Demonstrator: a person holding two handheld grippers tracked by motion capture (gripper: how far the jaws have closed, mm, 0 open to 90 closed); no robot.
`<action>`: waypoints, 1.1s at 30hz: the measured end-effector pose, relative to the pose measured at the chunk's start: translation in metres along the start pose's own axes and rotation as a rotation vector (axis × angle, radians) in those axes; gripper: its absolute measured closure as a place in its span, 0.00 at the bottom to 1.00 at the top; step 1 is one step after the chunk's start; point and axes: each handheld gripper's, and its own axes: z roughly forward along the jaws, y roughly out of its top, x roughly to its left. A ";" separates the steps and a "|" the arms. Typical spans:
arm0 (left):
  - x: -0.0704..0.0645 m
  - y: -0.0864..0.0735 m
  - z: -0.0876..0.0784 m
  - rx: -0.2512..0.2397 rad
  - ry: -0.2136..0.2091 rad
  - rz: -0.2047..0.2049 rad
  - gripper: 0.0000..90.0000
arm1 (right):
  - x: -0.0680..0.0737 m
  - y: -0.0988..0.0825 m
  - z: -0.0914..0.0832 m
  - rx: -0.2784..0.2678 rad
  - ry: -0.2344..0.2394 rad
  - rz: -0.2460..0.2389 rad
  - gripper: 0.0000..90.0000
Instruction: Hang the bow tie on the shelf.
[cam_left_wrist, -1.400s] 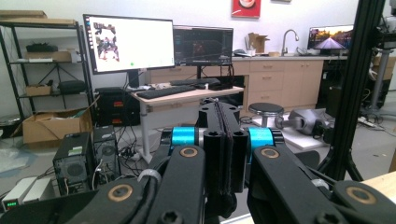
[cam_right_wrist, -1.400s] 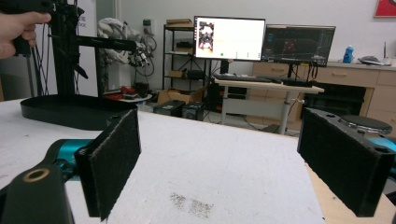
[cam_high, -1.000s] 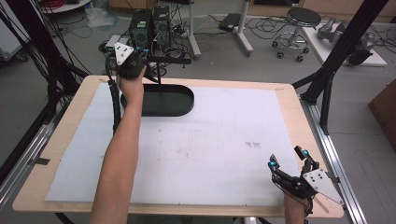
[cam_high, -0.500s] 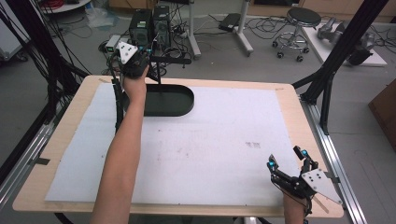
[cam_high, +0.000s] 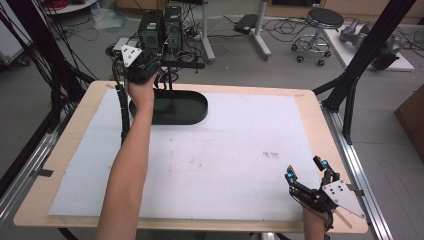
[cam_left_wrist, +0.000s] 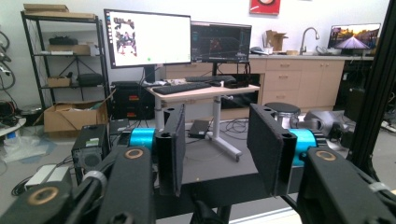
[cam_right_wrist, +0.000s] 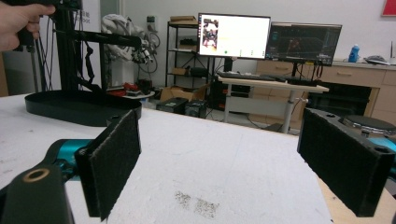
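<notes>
Hovering over black tray (cam_high: 185, 110), left tool (cam_high: 165, 67) shows no legible writing.

Black oval tray (cam_high: 187, 110) with a low raised rim, flat on the white mat at the far-left of the table, long axis running left-right. Black stand (cam_high: 175, 65) rising from its left end: thin uprights topped by a horizontal bar just above the tray. In the right gripper view, same tray (cam_right_wrist: 79, 108) sitting level, upper left, shallow wall all round.
</notes>
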 end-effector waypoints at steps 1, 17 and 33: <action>0.000 0.001 -0.002 -0.005 -0.002 0.001 0.60 | 0.001 0.000 0.000 0.002 0.000 0.000 0.14; 0.009 0.014 -0.074 -0.053 -0.013 0.028 0.15 | 0.002 -0.001 0.000 -0.009 0.011 0.022 0.14; 0.044 0.015 -0.224 -0.114 0.052 0.063 0.14 | 0.002 -0.001 0.000 -0.014 0.007 0.032 0.14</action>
